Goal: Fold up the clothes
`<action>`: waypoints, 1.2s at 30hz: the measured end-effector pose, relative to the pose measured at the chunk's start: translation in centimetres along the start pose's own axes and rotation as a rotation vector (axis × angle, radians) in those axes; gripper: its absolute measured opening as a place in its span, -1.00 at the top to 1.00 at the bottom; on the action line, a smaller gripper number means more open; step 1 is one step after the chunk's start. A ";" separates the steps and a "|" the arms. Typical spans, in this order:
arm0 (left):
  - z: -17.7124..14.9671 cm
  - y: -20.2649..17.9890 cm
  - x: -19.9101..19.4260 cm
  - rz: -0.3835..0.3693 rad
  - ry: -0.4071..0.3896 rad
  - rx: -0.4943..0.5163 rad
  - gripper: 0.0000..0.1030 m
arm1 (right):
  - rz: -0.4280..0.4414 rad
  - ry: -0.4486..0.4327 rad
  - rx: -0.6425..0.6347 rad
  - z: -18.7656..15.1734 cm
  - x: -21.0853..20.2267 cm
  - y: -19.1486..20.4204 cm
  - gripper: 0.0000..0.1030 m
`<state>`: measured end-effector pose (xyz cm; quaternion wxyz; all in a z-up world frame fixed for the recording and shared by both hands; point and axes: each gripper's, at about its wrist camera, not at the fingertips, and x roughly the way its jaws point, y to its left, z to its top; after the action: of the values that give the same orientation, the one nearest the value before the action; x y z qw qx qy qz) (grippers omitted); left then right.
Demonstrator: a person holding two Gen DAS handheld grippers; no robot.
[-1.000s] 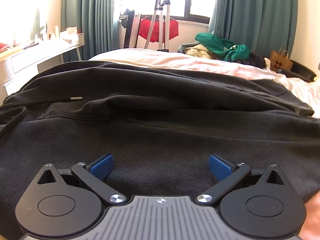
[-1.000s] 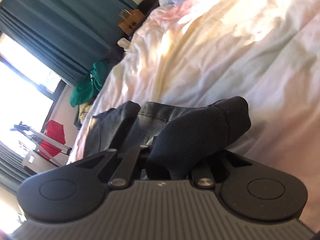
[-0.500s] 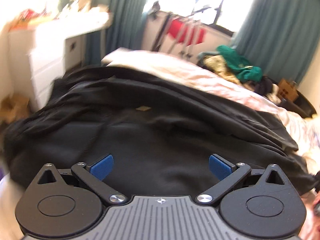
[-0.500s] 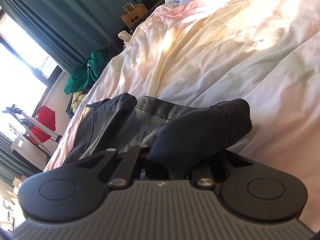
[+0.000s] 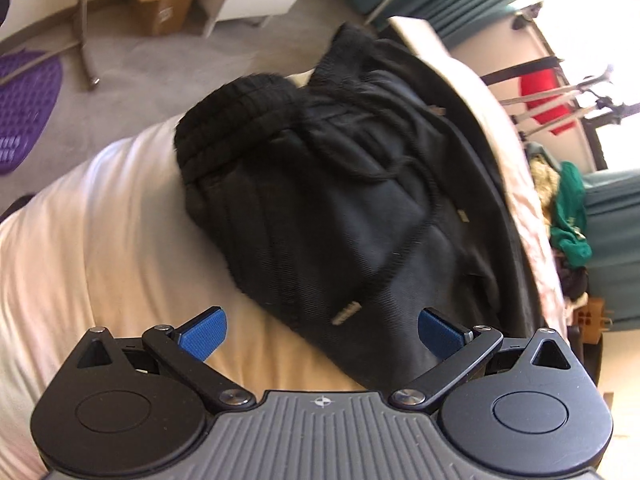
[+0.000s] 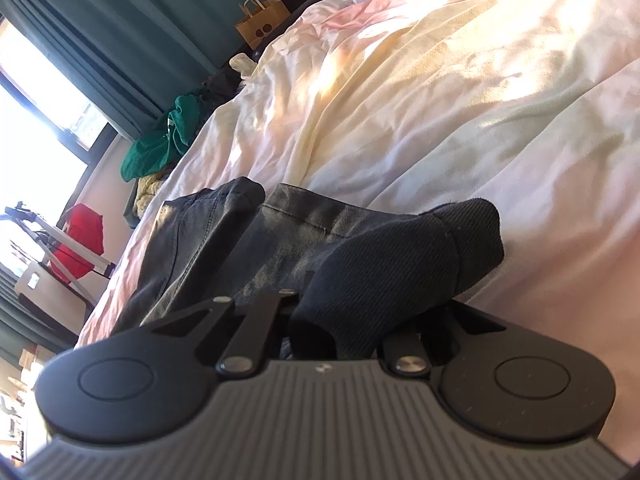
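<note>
My left gripper (image 5: 319,330) hangs wide, pads empty, above the black trousers (image 5: 344,208) — waistband end bunched near the bed (image 5: 100,240) edge, drawstring (image 5: 400,248) loose on top. My right gripper (image 6: 320,320) is clamped on a dark hem fold. Best, I judge: left takes the waistband corner, cord tucked in first — then both pull taut before folding.

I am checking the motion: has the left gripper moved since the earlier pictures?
Yes. The left gripper has swung left and tilted: the window, earlier top centre, now sits at the right edge, and the floor shows.
</note>
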<state>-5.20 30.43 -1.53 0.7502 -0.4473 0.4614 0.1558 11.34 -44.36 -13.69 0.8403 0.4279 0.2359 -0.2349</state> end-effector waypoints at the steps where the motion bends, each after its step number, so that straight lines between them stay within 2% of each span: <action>1: 0.1 0.3 0.3 0.007 0.000 -0.018 -0.99 | -0.002 0.002 0.000 0.0 0.1 0.0 0.72; 3: 0.0 0.9 1.0 -0.012 0.003 -0.059 -0.99 | 0.001 0.007 0.009 0.1 0.1 -0.1 0.71; 7: 0.6 1.3 3.1 -0.042 0.060 -0.095 -0.97 | 0.012 0.014 0.038 0.1 0.1 -0.4 0.70; 10: 1.2 1.9 3.7 -0.031 0.036 -0.142 -0.97 | 0.008 0.013 0.042 0.1 0.1 -0.4 0.70; 13: 1.6 2.8 4.4 -0.054 0.023 -0.199 -0.97 | 0.003 0.012 0.042 0.0 0.2 -0.4 0.70; 18: 1.7 4.1 4.8 -0.146 -0.022 -0.272 -0.98 | 0.004 0.011 0.052 0.1 0.3 -0.5 0.69; 20: 1.7 4.4 4.8 -0.209 -0.024 -0.277 -0.99 | 0.012 0.002 0.053 0.1 0.2 -0.5 0.69; 24: 1.1 5.3 4.3 -0.386 -0.042 -0.309 -0.99 | 0.048 -0.023 0.066 0.3 -0.5 -0.3 0.69; 25: 0.9 5.4 4.1 -0.399 -0.043 -0.306 -0.99 | 0.058 -0.029 0.069 0.4 -0.6 -0.2 0.69; 29: 0.7 5.1 3.8 -0.392 -0.044 -0.274 -0.99 | 0.055 -0.029 0.075 0.4 -0.8 -0.1 0.69; 31: 0.6 4.7 3.7 -0.357 -0.044 -0.257 -0.97 | 0.042 -0.018 0.080 0.4 -0.6 -0.2 0.69; 36: 1.2 4.4 3.3 -0.242 -0.048 -0.247 -0.78 | 0.025 0.015 0.114 0.2 -0.3 -0.9 0.66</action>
<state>-5.68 33.23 -6.38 0.7137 -0.5843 0.3634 0.1307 10.65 -44.94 -13.99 0.8157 0.4796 0.2230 -0.2344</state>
